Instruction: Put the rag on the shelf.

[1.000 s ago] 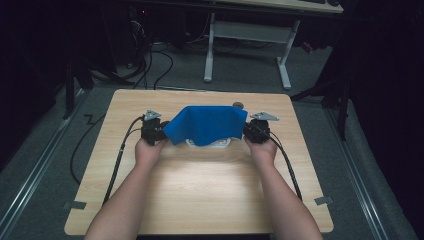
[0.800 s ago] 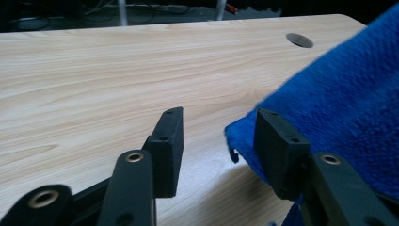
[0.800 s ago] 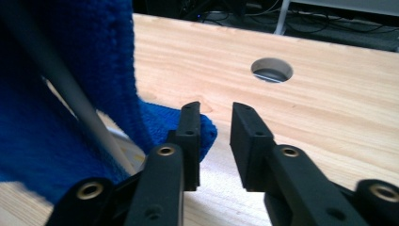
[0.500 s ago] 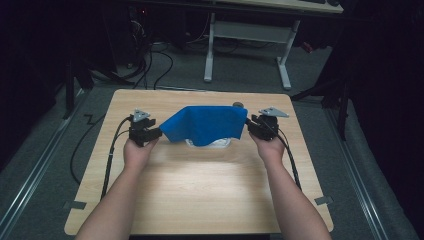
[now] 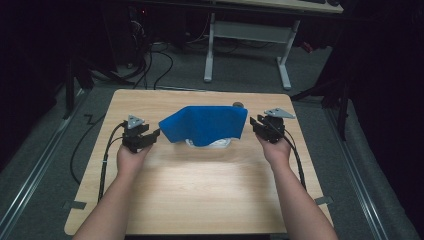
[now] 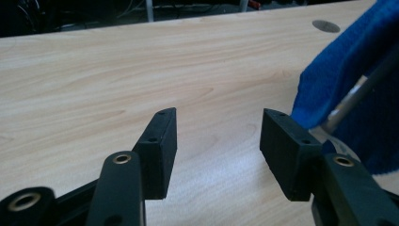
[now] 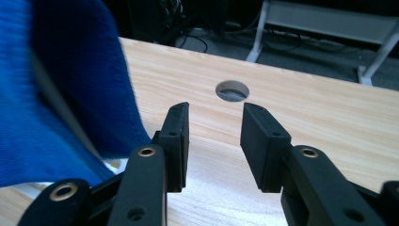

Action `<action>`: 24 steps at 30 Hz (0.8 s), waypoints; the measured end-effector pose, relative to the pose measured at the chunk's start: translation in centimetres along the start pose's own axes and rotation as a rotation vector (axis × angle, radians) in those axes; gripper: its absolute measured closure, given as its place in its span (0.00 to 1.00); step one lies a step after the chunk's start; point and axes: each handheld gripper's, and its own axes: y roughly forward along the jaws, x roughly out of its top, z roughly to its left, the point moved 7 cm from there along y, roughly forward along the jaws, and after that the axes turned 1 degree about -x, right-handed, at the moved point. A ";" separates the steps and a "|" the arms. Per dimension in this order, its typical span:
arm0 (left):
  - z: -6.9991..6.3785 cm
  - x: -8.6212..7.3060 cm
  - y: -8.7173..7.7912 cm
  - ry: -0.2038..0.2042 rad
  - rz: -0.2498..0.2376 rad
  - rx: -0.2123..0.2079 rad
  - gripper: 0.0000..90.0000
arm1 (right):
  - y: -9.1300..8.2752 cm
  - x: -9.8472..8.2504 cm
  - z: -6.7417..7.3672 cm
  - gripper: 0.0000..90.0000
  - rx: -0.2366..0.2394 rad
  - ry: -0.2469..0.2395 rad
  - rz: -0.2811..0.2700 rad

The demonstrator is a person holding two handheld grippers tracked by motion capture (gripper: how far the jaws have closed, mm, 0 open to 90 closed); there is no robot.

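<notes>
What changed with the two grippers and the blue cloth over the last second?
Both grippers let go of the blue knitted cloth and drew outward: left gripper to the left, right gripper to the right, jaws now open and empty. The cloth stays draped over the white object on the wooden table.

we see left gripper (image 6: 216, 141) jaws spread apart over the wooden table (image 6: 94, 80), nothing between them; blue cloth (image 6: 353, 80) just beside the right jaw.

A cloth (image 5: 205, 124) lies on the table (image 5: 200, 190) between both tongs.
</notes>
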 end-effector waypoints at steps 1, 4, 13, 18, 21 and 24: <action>-0.1 0.0 -0.1 0.003 0.003 -0.002 0.52 | -0.2 0.0 0.0 0.69 -0.003 -0.008 -0.013; -0.3 0.1 -0.7 0.004 -0.016 -0.011 0.51 | -0.7 -0.2 0.2 0.67 0.002 -0.015 -0.012; -0.5 -1.0 -2.1 -0.005 -0.009 -0.015 0.50 | -1.9 -0.7 0.8 0.58 0.024 -0.029 0.009; -0.8 -2.3 -3.1 -0.012 0.012 -0.025 0.49 | -3.1 -1.1 1.5 0.52 0.041 -0.042 0.001; -1.3 -3.1 -4.0 -0.004 0.025 -0.035 0.48 | -3.8 -1.5 2.3 0.45 0.048 -0.077 0.025; -1.9 -4.0 -5.0 -0.002 0.029 -0.052 0.47 | -4.8 -1.9 3.0 0.43 0.051 -0.098 0.006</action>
